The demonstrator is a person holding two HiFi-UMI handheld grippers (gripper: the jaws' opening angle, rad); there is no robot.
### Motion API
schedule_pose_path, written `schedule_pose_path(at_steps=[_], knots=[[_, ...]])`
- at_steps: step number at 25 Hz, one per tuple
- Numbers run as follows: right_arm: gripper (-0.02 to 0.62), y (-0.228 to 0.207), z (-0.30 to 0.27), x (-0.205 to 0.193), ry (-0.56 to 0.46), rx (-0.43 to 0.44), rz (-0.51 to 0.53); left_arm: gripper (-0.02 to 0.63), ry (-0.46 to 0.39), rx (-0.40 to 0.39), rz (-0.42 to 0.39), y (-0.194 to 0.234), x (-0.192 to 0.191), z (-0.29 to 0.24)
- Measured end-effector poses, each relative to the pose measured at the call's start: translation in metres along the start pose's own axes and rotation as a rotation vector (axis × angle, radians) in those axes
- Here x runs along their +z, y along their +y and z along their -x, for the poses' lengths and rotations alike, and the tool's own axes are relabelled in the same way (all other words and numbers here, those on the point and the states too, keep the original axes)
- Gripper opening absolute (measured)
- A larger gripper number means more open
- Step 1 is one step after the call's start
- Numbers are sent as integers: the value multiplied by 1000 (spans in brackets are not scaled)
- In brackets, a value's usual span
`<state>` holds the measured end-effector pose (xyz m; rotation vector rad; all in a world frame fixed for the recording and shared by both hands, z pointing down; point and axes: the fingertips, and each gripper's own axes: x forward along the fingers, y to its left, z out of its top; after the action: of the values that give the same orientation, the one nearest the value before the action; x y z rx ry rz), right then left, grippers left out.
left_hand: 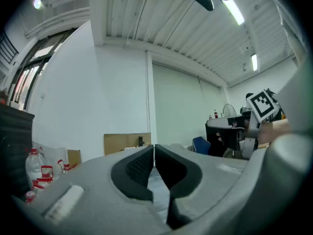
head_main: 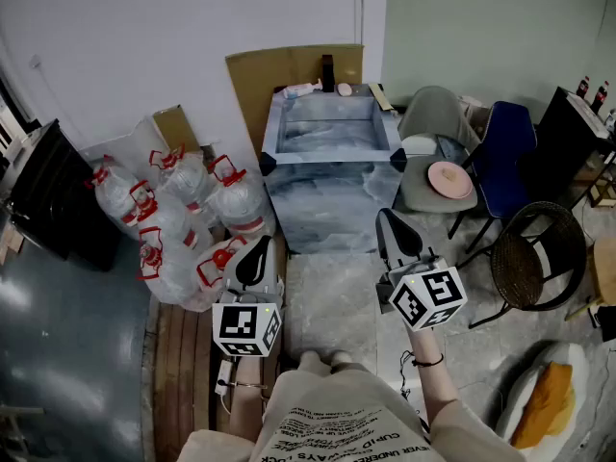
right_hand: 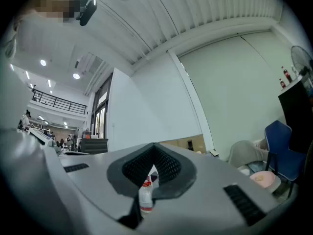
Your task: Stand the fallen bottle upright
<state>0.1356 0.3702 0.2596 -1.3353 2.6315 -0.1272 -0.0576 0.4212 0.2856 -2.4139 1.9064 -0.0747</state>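
While both tools wait on the near side of the table, entries run outward from them
Left gripper [left_hand: 154, 153]: 1, jaws clenched, nothing between them
Right gripper [right_hand: 153, 151]: 1, jaws likewise pressed together and empty; a red-capped container [right_hand: 145, 196] shows past its pads, well beyond them
Marble-patterned table [head_main: 332, 155]: 1, ahead of both grippers
Fallen bottle [head_main: 300, 89]: 1, small, white, lying on its side at the table's far left corner, just in front of the cardboard sheet [head_main: 289, 65]
Water jugs [head_main: 241, 205], red-handled: six or so, heaped left of the table; exact count unclear
Seating, right: grey chair [head_main: 433, 114], blue chair [head_main: 505, 142], black wire chair [head_main: 539, 253], 1 each
Pink plate [head_main: 449, 178]: 1, on the grey seat
Hazard: met with clenched jaws, the bottle would likely be shoved and roll off the far rim; a grip near one end could let it slip while being tipped up
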Motion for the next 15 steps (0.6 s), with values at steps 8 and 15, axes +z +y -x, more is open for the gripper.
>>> schedule_pose_path(at_steps=[8,15], knots=[[3,-3,4,-3,4,5,-8,26,-1,12,-6,0,-1,2],[3,-20,13,1,-26,-25,-29,26,-8,19,16,-5,2,0]])
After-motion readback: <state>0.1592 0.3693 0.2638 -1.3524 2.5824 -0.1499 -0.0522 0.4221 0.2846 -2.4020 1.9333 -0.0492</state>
